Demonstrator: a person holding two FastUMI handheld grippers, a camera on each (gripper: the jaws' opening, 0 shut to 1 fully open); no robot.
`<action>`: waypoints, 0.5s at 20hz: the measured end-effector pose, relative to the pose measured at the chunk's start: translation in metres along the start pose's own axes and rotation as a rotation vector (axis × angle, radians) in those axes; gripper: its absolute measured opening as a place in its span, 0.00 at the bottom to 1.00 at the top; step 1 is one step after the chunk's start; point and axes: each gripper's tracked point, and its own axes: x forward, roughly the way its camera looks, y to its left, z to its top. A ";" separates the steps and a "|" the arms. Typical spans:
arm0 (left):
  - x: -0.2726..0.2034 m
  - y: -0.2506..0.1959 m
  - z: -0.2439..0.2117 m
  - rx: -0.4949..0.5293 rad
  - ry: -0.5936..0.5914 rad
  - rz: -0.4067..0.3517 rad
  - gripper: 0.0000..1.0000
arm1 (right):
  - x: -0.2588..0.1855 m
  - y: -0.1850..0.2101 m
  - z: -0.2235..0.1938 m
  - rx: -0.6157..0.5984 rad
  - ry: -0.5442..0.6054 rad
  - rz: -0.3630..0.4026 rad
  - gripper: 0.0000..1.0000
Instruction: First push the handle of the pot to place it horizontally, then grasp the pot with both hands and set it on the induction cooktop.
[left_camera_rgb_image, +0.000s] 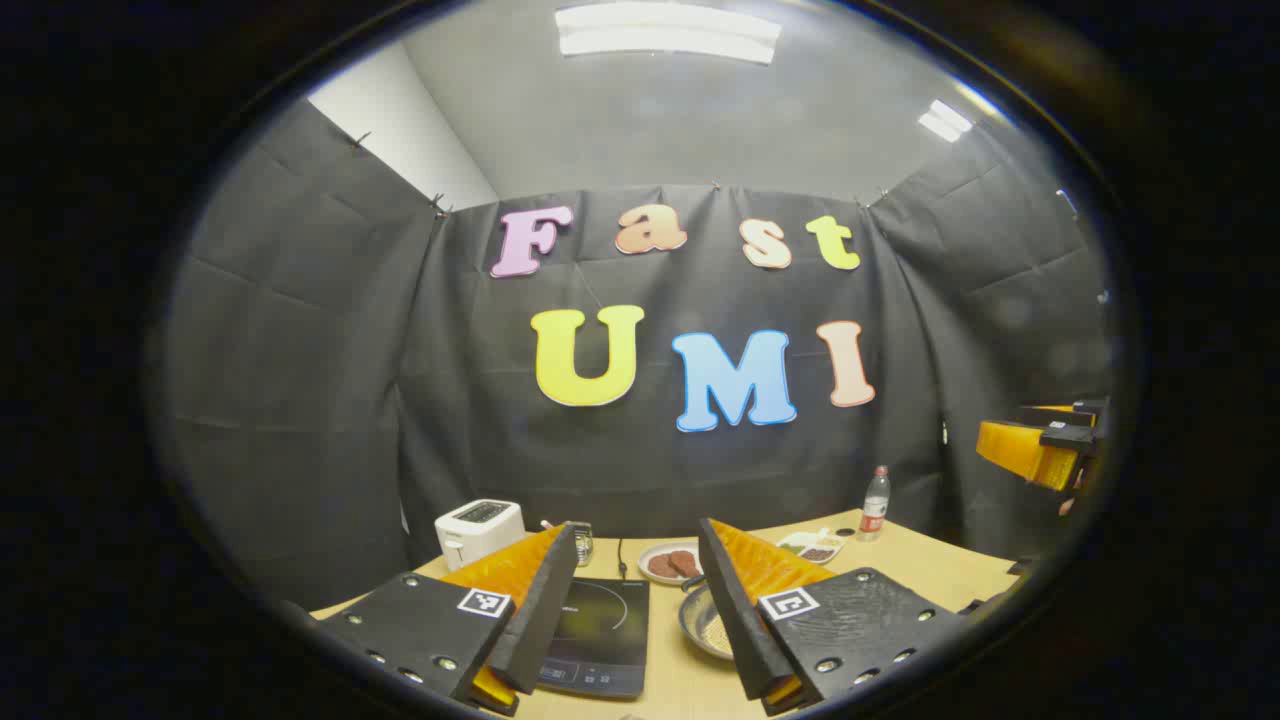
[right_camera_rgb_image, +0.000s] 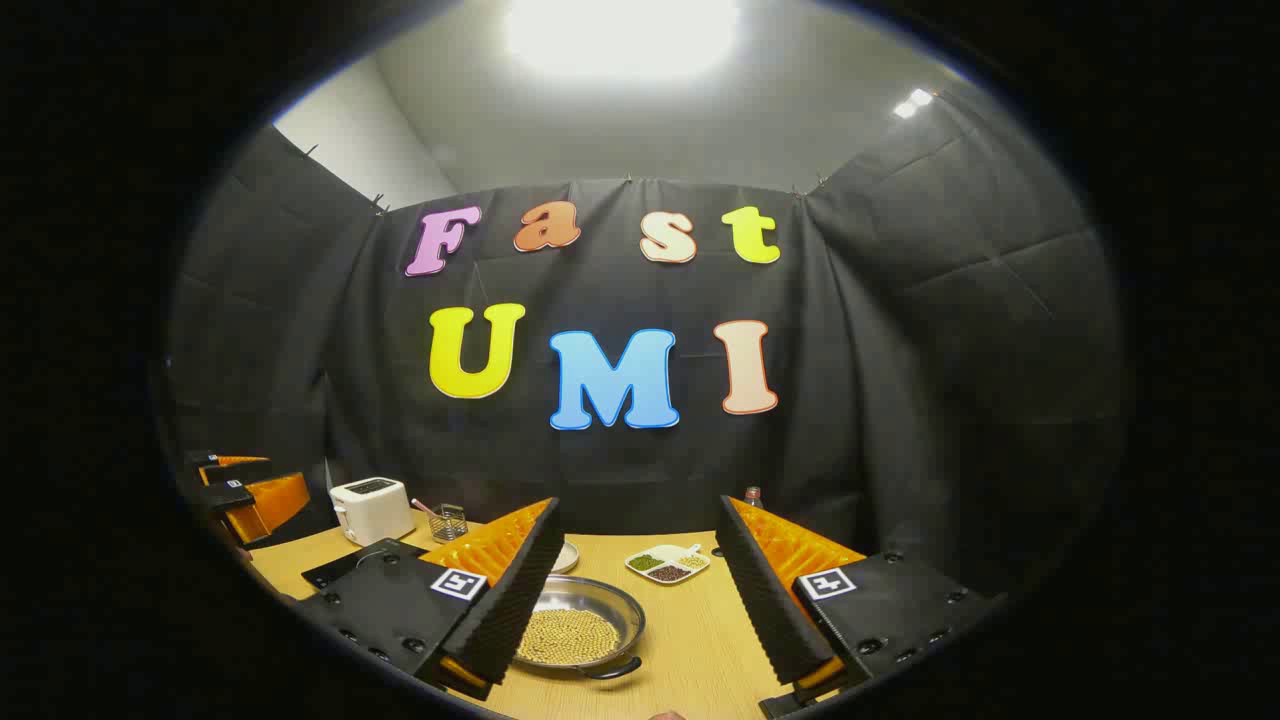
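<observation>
On the wooden table (right_camera_rgb_image: 690, 630), the following are seen.

Pot (right_camera_rgb_image: 575, 630): a shallow metal pan filled with small yellowish beans, set flat on the table just right of the cooktop; a dark handle is seen at its near rim in the right gripper view. In the left gripper view the pot (left_camera_rgb_image: 705, 625) is partly hidden behind a finger.

Cooktop (left_camera_rgb_image: 598, 635): a flat black induction plate, lying on the table between the fingers of the left gripper, apart from the pot. Nothing is set on it.

Left gripper (left_camera_rgb_image: 633, 615): held above the near table edge, fingers spread wide, nothing gripped. It is also seen at the far left edge of the right gripper view (right_camera_rgb_image: 235, 500).

Right gripper (right_camera_rgb_image: 640, 605): held above the table, fingers spread wide, nothing gripped; the pot is seen between and beyond them, nearer the left finger. It is also seen at the far right edge of the left gripper view (left_camera_rgb_image: 1040, 445).

Toaster (left_camera_rgb_image: 478, 530): white, placed at the far left of the table.

Plate (left_camera_rgb_image: 668, 562): small, bearing round brown pieces, placed behind the cooktop and pot.

Divided dish (right_camera_rgb_image: 667, 563): white, holding sorted grains, placed beyond the pot.

Bottle (left_camera_rgb_image: 875, 503): clear, red-labelled, upright near the far right wall.

Wire holder (right_camera_rgb_image: 450, 521): small, placed beside the toaster.
</observation>
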 end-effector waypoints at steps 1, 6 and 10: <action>-0.001 0.001 0.000 0.002 -0.002 0.007 0.72 | 0.000 0.001 0.000 -0.002 -0.001 0.000 0.97; -0.009 0.015 -0.002 -0.005 0.004 0.022 0.72 | -0.001 0.004 0.000 -0.003 0.000 0.000 0.97; -0.007 0.015 0.002 -0.001 0.000 0.021 0.75 | -0.004 0.005 -0.001 -0.008 0.002 -0.005 0.95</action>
